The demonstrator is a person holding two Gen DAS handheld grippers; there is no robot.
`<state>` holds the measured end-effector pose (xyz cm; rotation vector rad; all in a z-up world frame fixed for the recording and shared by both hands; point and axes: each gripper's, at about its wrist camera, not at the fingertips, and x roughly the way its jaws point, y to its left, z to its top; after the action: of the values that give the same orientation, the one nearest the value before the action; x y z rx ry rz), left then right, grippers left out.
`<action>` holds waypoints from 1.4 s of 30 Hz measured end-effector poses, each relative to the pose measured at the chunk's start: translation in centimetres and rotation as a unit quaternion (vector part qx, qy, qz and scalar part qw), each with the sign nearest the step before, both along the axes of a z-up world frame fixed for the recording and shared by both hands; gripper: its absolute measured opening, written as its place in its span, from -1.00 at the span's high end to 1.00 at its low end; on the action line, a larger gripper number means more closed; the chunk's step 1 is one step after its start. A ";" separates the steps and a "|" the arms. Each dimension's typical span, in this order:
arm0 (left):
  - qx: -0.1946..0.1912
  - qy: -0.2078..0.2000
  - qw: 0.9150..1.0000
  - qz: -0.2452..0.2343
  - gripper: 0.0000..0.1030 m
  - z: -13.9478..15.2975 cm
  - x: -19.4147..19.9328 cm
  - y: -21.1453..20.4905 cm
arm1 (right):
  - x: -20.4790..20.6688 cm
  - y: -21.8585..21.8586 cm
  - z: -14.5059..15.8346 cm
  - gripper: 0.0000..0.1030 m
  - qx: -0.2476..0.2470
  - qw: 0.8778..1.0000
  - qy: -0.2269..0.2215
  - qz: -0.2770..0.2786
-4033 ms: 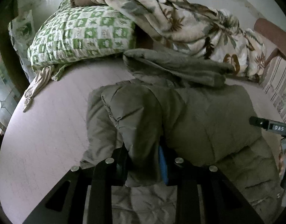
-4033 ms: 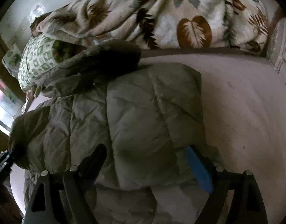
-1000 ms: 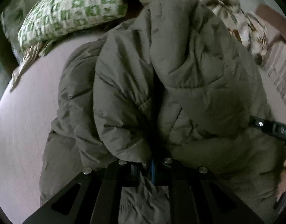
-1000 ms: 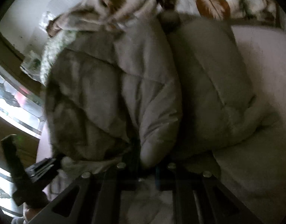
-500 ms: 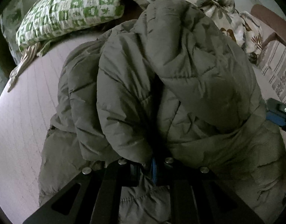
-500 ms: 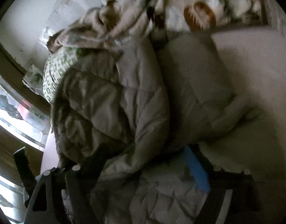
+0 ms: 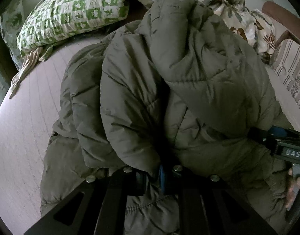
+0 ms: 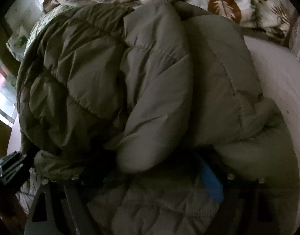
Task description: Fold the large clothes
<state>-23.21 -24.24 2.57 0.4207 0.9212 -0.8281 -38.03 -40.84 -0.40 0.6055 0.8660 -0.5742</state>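
Bed surface (image 7: 22, 133): pale mauve sheet, lying bare along its left side in the left wrist view; bare again at the right edge in the right wrist view (image 8: 283, 82).
Checked pillow (image 7: 71, 13): green and white, sitting at the far left corner of the bed, its edge just beside the jacket's far end.
Leaf-print blanket (image 7: 228, 5): bunched along the far edge of the bed, running behind the jacket; seen also in the right wrist view (image 8: 224, 5).
Jacket (image 7: 169, 82): olive quilted puffer, lying in the middle of the bed, folded over on itself so a thick doubled bulge is rising in front of both cameras. In the right wrist view (image 8: 150, 90) its upper layer is drooping over the lower quilted layer.
Left gripper (image 7: 159, 173): clenched tight, pinching a fold of the jacket's near edge between its fingers; the fabric is bulging up and away directly above the pinch.
Right gripper (image 8: 146, 178): jaws opening, spread wide to either side of the jacket's near edge; the fabric is lying between them and the folded layer is hanging over them, but the pads are not pressing it. Its blue pad (image 8: 210, 184) is showing clear of the cloth.
Right gripper from the left wrist view (image 7: 267, 137): poking against the jacket's right flank.
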 end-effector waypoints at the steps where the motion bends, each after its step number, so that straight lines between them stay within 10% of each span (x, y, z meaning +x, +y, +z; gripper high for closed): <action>1: -0.003 -0.002 1.000 0.001 0.76 0.2 -0.4 0.0 | -0.2 0.0 0.3 -0.75 -0.001 1.000 0.000 0.000; 4: -0.014 -0.004 1.000 0.010 0.55 0.7 -1.0 0.5 | -1.1 0.0 1.8 -0.75 -0.002 1.000 -0.022 0.002; 8: -0.017 -0.009 1.000 0.020 -0.40 1.6 -1.9 1.3 | -2.9 0.4 2.9 -0.75 0.000 0.999 -0.034 0.009; 10: -0.018 -0.027 0.999 0.028 -0.55 2.1 -2.4 1.8 | -3.4 0.7 3.4 -0.75 -0.006 0.999 -0.037 0.012; 42: -0.009 -0.056 0.997 0.054 -0.56 6.4 -7.5 14.2 | -12.6 6.5 6.0 -0.76 -0.007 0.997 -0.069 0.025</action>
<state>-30.70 -10.03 8.95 0.3949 0.8242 -0.7058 -50.63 -34.38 5.58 0.6009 0.7449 -0.4870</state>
